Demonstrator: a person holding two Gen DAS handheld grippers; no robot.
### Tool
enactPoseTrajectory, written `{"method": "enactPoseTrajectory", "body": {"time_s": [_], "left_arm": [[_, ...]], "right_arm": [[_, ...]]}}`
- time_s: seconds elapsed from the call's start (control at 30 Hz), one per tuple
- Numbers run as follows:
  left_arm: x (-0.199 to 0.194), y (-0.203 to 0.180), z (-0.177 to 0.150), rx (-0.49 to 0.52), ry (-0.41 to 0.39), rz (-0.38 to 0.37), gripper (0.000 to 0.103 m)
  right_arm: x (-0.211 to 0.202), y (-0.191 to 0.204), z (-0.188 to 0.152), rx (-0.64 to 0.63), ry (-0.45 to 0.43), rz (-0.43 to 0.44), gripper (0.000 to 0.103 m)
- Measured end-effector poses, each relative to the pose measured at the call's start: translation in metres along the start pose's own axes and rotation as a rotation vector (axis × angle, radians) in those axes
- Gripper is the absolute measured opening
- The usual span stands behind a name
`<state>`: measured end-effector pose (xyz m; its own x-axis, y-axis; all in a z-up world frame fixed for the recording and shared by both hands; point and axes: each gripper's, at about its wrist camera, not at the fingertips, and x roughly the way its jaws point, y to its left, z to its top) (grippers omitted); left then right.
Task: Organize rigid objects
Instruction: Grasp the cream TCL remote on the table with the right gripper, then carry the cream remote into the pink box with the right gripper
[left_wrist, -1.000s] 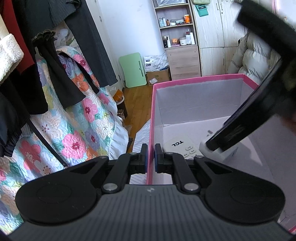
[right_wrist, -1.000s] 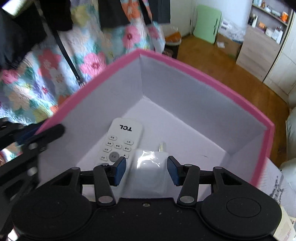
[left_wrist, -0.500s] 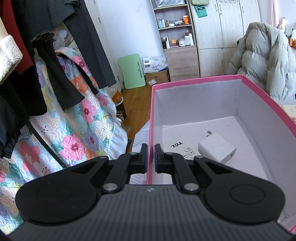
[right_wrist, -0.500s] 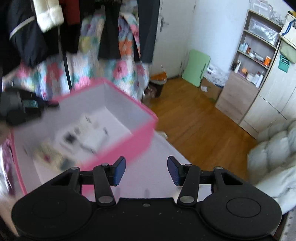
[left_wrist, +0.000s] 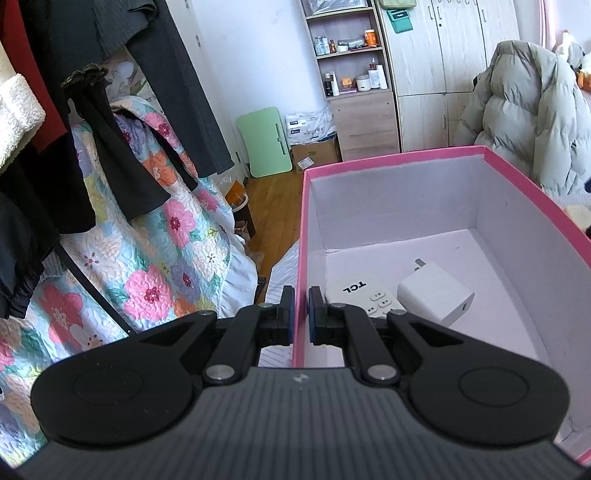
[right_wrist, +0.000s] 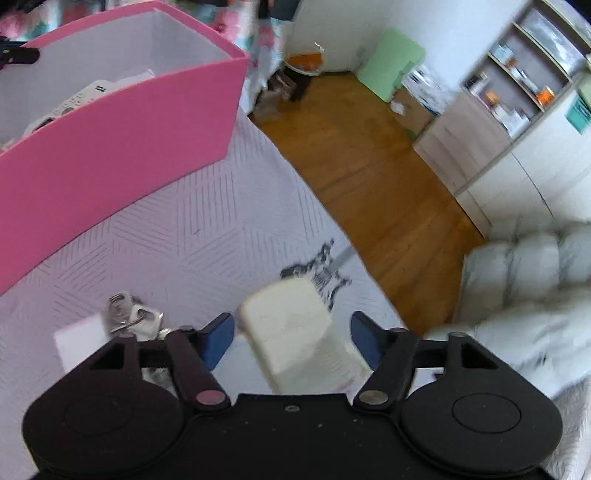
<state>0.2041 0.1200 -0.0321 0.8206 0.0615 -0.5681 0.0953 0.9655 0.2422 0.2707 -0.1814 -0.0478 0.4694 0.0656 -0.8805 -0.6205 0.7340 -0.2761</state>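
Crowding the left wrist view are dark clothes (left_wrist: 122, 122) hanging over a floral quilt (left_wrist: 147, 266), a green folding board (left_wrist: 264, 142) leaning on the far wall, a shelf unit (left_wrist: 351, 70) and a grey puffer coat (left_wrist: 524, 118). The left gripper (left_wrist: 301, 310) has its fingers (left_wrist: 288, 314) pinched on the near wall of the pink box (left_wrist: 369, 166), one finger outside and one inside, the gap between them only as wide as the wall.

Two things lie on the box floor: one white TCL remote (left_wrist: 364, 295), just past the inner finger and partly hidden by it, and one white charger block (left_wrist: 436, 293) just beside the remote, its prongs pointing towards the far wall.

In the right wrist view, which is blurred, the pink box stands to the upper left on a white patterned bedspread (right_wrist: 192, 236), with wooden floor (right_wrist: 369, 155) beyond the bed's edge. The right gripper (right_wrist: 291, 336) has its fingers (right_wrist: 219, 336) spread wide and holds nothing. One cream rectangular block (right_wrist: 295, 332) lies on the bedspread between them, nearer the left finger; whether either finger touches it cannot be told. Left of the fingers lie one bunch of keys on metal rings (right_wrist: 127, 317) and one flat white card (right_wrist: 79, 341), the keys partly hidden by the gripper body.
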Motion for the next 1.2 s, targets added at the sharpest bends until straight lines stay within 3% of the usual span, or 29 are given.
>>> {"method": "enactPoseTrajectory", "body": {"time_s": [0.23, 0.33, 0.5, 0.7, 0.87, 1.2], "left_arm": [[0.001, 0.0, -0.001, -0.006, 0.001, -0.004, 0.006], [0.0, 0.0, -0.001, -0.006, 0.001, -0.002, 0.007], [-0.001, 0.002, -0.001, -0.009, 0.002, -0.011, 0.007], [-0.001, 0.002, -0.001, 0.0, 0.004, -0.009, 0.007], [0.001, 0.003, 0.001, 0.002, 0.006, -0.006, 0.007], [0.001, 0.003, 0.0, -0.005, 0.004, -0.011, 0.007]], "right_arm": [[0.033, -0.012, 0.004, 0.031, 0.124, 0.119, 0.08], [0.034, -0.016, 0.004, 0.091, 0.114, 0.106, 0.069], [0.014, -0.015, -0.003, 0.143, 0.05, 0.036, 0.066], [-0.034, 0.0, -0.014, 0.176, -0.055, -0.101, 0.063], [-0.071, 0.014, -0.027, 0.219, -0.149, -0.156, 0.061], [-0.132, 0.028, -0.023, 0.303, -0.329, -0.118, 0.061]]}}
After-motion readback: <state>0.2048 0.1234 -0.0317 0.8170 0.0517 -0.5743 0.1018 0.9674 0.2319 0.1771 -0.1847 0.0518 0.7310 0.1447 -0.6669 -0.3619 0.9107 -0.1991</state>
